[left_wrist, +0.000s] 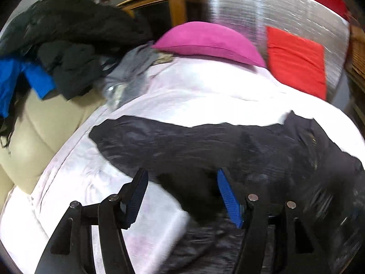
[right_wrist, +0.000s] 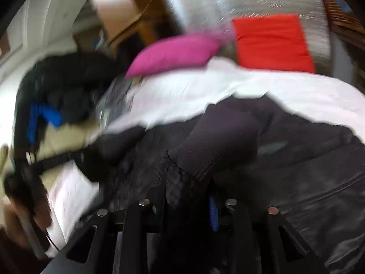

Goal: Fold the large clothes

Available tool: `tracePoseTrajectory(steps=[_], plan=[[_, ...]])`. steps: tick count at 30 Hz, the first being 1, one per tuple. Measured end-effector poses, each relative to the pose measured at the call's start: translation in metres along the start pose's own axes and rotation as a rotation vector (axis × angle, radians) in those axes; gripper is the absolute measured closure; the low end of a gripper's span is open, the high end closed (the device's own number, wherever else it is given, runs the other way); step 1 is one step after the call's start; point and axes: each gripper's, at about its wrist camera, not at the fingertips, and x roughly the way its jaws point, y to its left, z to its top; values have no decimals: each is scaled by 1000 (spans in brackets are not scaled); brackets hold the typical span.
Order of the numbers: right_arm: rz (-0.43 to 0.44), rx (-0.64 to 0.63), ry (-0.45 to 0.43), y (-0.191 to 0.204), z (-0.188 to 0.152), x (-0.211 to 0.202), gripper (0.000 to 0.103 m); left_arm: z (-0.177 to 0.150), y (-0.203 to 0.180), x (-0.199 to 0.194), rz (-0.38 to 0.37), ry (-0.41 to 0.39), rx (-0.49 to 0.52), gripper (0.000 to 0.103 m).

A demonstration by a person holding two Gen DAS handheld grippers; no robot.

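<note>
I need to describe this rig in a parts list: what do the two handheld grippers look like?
The left gripper has black angular linkage arms with round silver pivot pins and ribbed blue finger pads. The right gripper has the same black links and silver pins; only one blue pad shows.

Big dark jacket (left_wrist: 205, 146), black and a bit shiny, lying spread out and wrinkled on the white bed sheet (left_wrist: 194, 91). Reaches from near the left edge of the bed across to the right edge, well short of the far end. One sleeve with a ribbed cuff (right_wrist: 205, 159) lifted up near the front.
</note>
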Motion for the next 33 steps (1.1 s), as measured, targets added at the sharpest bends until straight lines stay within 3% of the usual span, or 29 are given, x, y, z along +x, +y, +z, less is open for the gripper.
tracePoseTrajectory(steps=[2, 3, 5, 9, 14, 17, 20, 24, 29, 31, 32, 33], plan=[[13, -6, 69, 3, -18, 9, 62, -3, 8, -1, -7, 7, -6, 37], [23, 6, 103, 5, -26, 14, 45, -5, 11, -2, -11, 10, -4, 37], [63, 47, 144, 7, -28, 22, 28, -9, 12, -1, -35, 24, 13, 36], [70, 28, 150, 17, -34, 7, 28, -17, 9, -3, -93, 54, 27, 30], [76, 66, 72, 4, -30, -59, 28, -27, -9, -21, -190, 46, 16, 19], [-22, 125, -27, -24, -26, -106, 27, -33, -45, -41, -226, 1, 72, 18], [-194, 208, -105, -60, -22, -133, 27, -39, -87, -58, -245, -46, 159, 12], [-387, 308, -79, -106, -24, -130, 27, -52, -147, -66, -214, -94, 297, 9], [-473, 385, 0, -142, -25, -109, 27, -67, -187, -37, -75, -53, 412, 9], [-526, 393, 35, -155, -27, -101, 27, -70, -186, -26, -78, -28, 415, 9], [-543, 412, 57, -163, -32, -96, 27, -70, -183, -24, -92, -19, 403, 12], [-532, 431, 67, -169, -34, -93, 27, -69, -176, -22, -132, -3, 383, 26]])
